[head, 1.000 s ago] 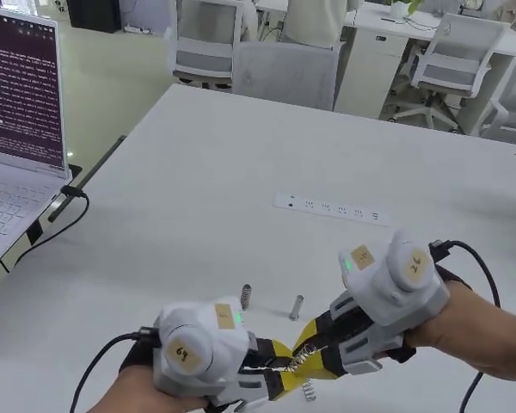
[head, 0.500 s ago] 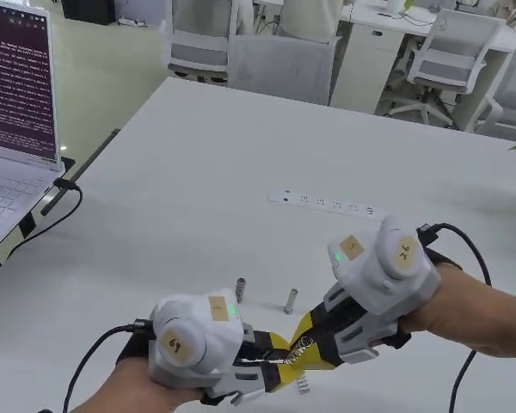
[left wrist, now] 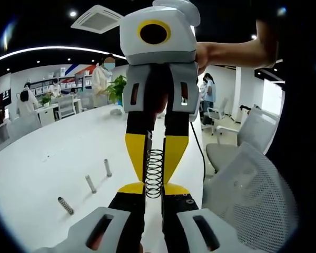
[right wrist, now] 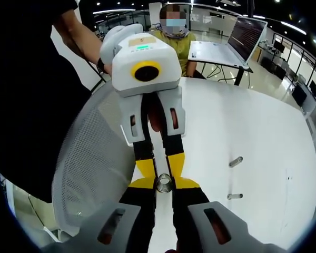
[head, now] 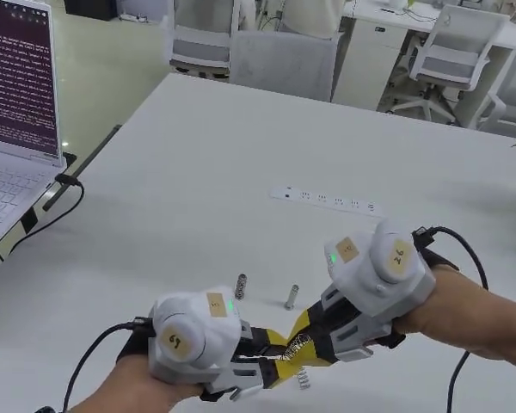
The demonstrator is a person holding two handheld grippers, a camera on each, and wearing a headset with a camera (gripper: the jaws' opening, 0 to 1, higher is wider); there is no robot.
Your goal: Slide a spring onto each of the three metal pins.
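keep the coil on one axis and feed it gently

the small silver coil spring (left wrist: 154, 171) is held in the air between the two tools, low over the white surface (head: 198, 172) and close to the person. the right hand-held gripper (left wrist: 155, 158) has its yellow jaw tips closed across the coils. the left hand-held gripper (left wrist: 154, 191) meets it head-on, its jaws drawn close together around the spring's near end. i cannot tell whether they clamp the spring itself or a pin running inside it, because the coil hides its own core.

beyond the grippers a short bare metal pin (head: 291, 297) sits near a short metal pin wearing a coil (head: 240, 286). a third coiled piece (head: 303, 377) rests just beneath the jaws, too small to show whether a pin is inside.

the step in hand looks like threading or passing the spring. to do it well, the two grippers should stay on one line, since a soft coil will likely bow or snag if one wrist rolls. the pinch should be light enough not to crush the turns, and placed near the leading end so that end does not wander. short pushes suit this better than one long shove. neither side should let go before the other clearly has it, as a slipped spring could jump off the surface.
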